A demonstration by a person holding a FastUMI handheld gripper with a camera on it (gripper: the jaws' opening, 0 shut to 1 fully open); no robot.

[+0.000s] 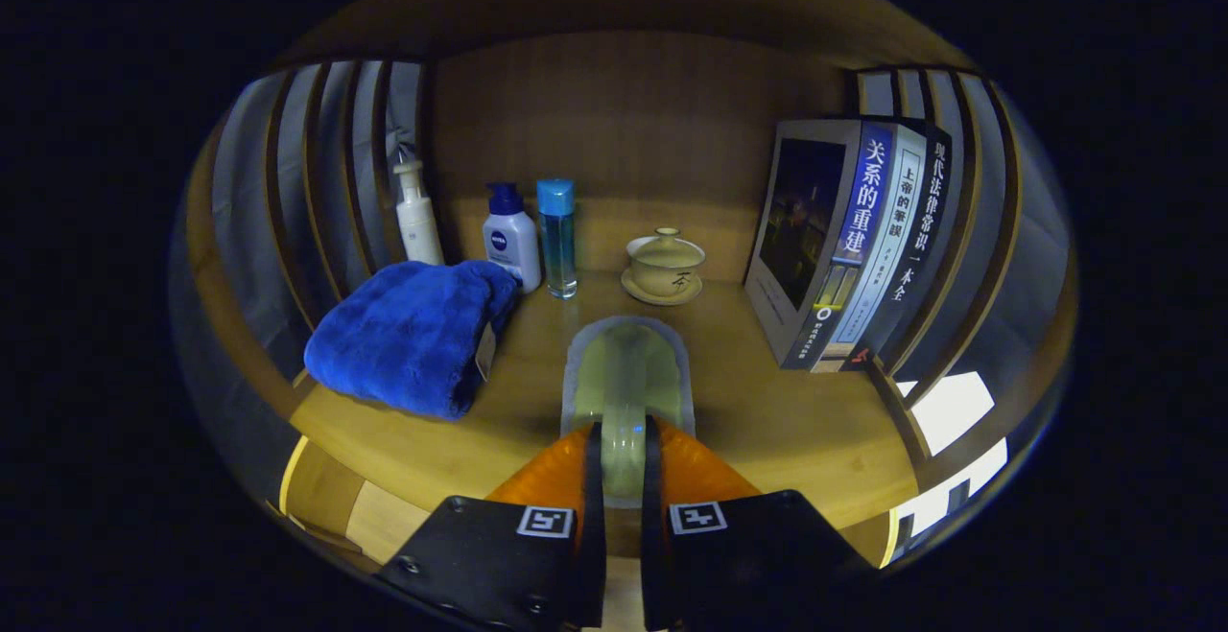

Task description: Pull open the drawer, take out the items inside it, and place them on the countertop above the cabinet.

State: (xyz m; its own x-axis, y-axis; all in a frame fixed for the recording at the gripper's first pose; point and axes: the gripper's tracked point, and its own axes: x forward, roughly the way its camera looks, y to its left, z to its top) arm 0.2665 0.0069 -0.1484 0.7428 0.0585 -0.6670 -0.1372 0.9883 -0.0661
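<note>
My gripper (623, 435) is shut on the narrow near end of a pale green item (625, 373) with a grey rim and a rounded far end. The item reaches forward from between the fingers, low over the wooden countertop (787, 431), near its front edge. I cannot tell whether it touches the wood. Below the front edge, left of the fingers, a lighter wooden panel (379, 517) shows; whether it belongs to the drawer I cannot tell.
A folded blue towel (408, 335) lies left of the item. Along the back wall stand a white pump bottle (418, 220), a white bottle with a blue cap (510, 239), a blue bottle (557, 234) and a lidded tea bowl (664, 266). Books (854, 239) lean at the right. Slatted side walls (326, 181) close in the shelf.
</note>
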